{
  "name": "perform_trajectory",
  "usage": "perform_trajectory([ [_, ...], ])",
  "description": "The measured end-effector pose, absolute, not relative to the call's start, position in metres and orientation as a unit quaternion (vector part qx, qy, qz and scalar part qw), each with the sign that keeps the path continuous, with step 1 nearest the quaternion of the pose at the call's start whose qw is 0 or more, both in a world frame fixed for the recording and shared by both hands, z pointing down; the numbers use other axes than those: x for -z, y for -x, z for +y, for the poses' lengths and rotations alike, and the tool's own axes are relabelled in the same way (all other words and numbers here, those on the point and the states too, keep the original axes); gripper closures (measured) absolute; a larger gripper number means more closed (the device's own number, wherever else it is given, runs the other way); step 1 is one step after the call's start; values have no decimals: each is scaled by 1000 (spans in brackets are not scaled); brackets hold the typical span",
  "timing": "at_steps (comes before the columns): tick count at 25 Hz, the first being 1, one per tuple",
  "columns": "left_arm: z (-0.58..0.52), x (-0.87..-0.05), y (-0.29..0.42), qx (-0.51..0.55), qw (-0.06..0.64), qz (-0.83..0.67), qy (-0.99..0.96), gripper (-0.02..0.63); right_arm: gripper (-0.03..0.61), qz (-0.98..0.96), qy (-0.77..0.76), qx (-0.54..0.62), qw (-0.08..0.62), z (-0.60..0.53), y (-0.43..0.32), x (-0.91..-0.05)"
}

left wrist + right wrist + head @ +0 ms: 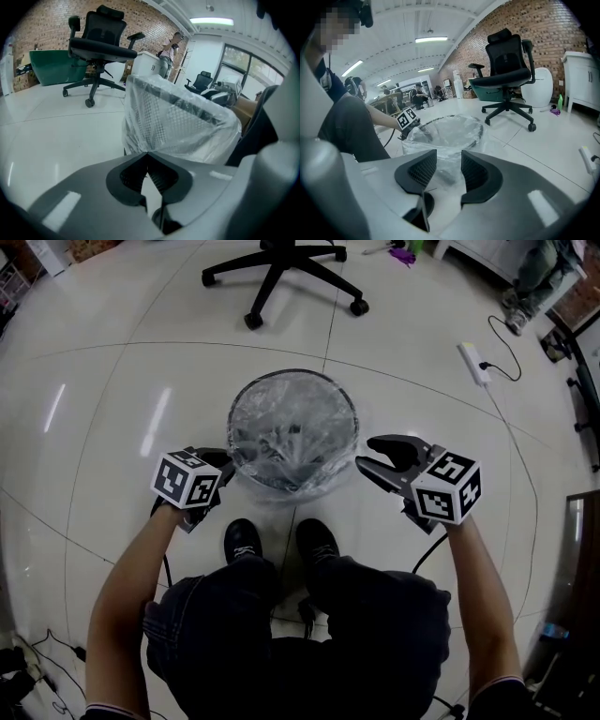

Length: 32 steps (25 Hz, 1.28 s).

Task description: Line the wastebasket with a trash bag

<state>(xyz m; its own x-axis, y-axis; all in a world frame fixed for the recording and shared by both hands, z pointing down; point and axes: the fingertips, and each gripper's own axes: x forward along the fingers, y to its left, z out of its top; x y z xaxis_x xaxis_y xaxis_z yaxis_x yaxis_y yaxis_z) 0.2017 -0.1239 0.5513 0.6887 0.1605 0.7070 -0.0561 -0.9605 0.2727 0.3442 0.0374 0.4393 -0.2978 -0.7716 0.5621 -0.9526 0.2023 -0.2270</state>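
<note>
**Both grippers at the wastebasket.** My left forearm (127, 587) and right forearm (483, 587) reach forward and down. The left gripper (223, 468) angles downward with its jaws closed tip to tip. Directly ahead of its tips hangs the trash bag (292, 432), draped over the rim of the wastebasket (293, 372). I cannot tell whether film is caught between the tips. The right gripper (367, 454) holds its jaws wide apart with nothing between the pads. The bagged wastebasket stands just beyond its tips, towards its left.

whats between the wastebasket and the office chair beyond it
Nothing: in the head view the stretch from the wastebasket to the office chair is bare white floor, crossed only by a tile seam.
</note>
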Motion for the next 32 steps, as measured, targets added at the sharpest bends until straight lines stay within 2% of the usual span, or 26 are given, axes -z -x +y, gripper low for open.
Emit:
perform_trajectory([
  [2,-115,-551,-198,-393,139,34,-908,600,435,-760,-562,-277,173,35,-338,-444],
  [7,-103,-551,-191,-393,140,35,-908,601,571,-756,-562,-284,176,36,-335,-456],
  [16,-99,-560,-183,-409,140,31,-901,601,575,-736,-551,-323,223,53,-344,-509],
  [24,-105,-592,-187,-428,153,29,-890,601,575,-708,-556,-366,236,34,-362,-574],
  [32,-119,-611,-192,-428,154,18,-890,582,572,-695,-581,-372,202,10,-379,-592],
])
